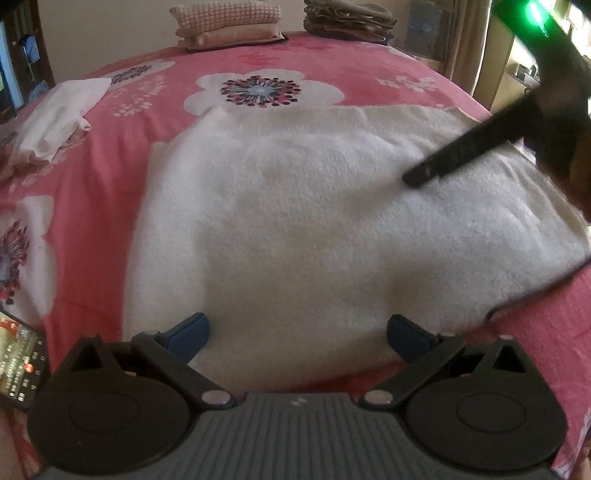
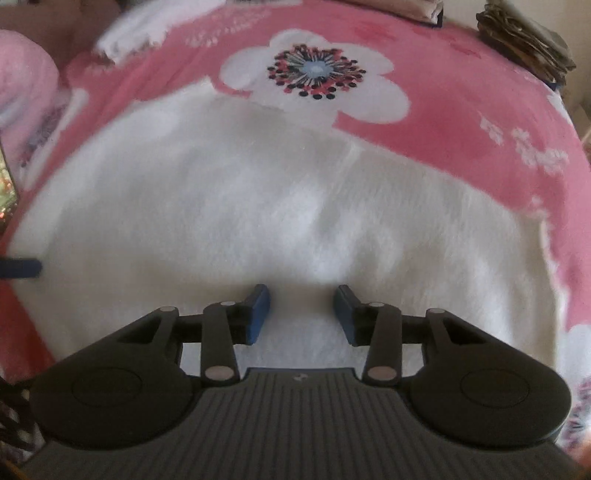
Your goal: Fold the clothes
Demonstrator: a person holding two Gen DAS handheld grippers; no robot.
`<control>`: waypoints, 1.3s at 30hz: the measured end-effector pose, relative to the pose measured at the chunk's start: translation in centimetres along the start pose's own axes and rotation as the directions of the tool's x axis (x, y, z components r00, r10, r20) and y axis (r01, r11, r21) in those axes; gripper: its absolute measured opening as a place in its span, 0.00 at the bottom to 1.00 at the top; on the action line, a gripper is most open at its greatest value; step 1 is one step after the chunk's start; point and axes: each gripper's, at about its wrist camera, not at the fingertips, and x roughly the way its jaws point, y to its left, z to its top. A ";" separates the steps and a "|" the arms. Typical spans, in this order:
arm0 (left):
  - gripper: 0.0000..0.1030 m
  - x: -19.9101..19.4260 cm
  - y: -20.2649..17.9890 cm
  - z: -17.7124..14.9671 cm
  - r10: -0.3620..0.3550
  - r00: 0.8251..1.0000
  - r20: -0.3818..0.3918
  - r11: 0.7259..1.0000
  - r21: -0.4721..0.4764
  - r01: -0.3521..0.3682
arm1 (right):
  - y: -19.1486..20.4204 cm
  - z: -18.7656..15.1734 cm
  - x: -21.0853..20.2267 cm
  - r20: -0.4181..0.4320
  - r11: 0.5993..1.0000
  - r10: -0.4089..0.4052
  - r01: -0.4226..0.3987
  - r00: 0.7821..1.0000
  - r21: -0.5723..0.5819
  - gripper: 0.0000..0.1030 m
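Note:
A white fluffy cloth (image 1: 314, 221) lies spread flat on the pink flowered bedspread (image 1: 155, 110). My left gripper (image 1: 297, 328) hovers over the cloth's near edge, jaws wide apart, nothing between its blue pads. In the right wrist view the same white cloth (image 2: 258, 206) fills the middle. My right gripper (image 2: 301, 299) stands over it, open, with a clear gap between the pads and only flat cloth beneath. One black finger (image 1: 454, 158) of the right gripper reaches in over the cloth's far right part. A blue fingertip (image 2: 22, 267) of the left gripper shows at the left edge.
A crumpled white garment (image 1: 62, 114) lies at the bed's far left. Folded pink and beige clothes (image 1: 225, 29) and a brownish stack (image 1: 347, 18) sit along the back. A lit phone (image 1: 20, 365) rests near the left front edge. Curtains hang at the right.

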 end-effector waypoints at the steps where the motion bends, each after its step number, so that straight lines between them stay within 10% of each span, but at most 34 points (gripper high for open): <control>1: 1.00 -0.3 0.1 0.1 0.005 1.000 0.012 1.000 0.004 -0.005 | 0.2 0.8 -0.9 0.006 1.000 0.000 -0.001 1.000 0.019 0.38; 6: 1.00 0.0 1.7 1.2 0.068 0.997 0.047 0.997 -0.029 -0.066 | 0.9 3.1 -3.1 0.166 0.997 0.035 -0.045 0.986 0.063 0.38; 12: 1.00 1.3 2.3 0.9 0.078 0.997 -0.002 0.996 -0.050 -0.078 | 0.1 1.2 3.5 0.119 0.989 0.048 -0.064 0.992 0.133 0.41; 39: 1.00 1.4 2.6 0.6 0.065 0.997 -0.038 0.995 -0.075 -0.068 | -0.8 -3.9 -2.0 0.081 0.993 -0.037 0.028 0.996 0.113 0.44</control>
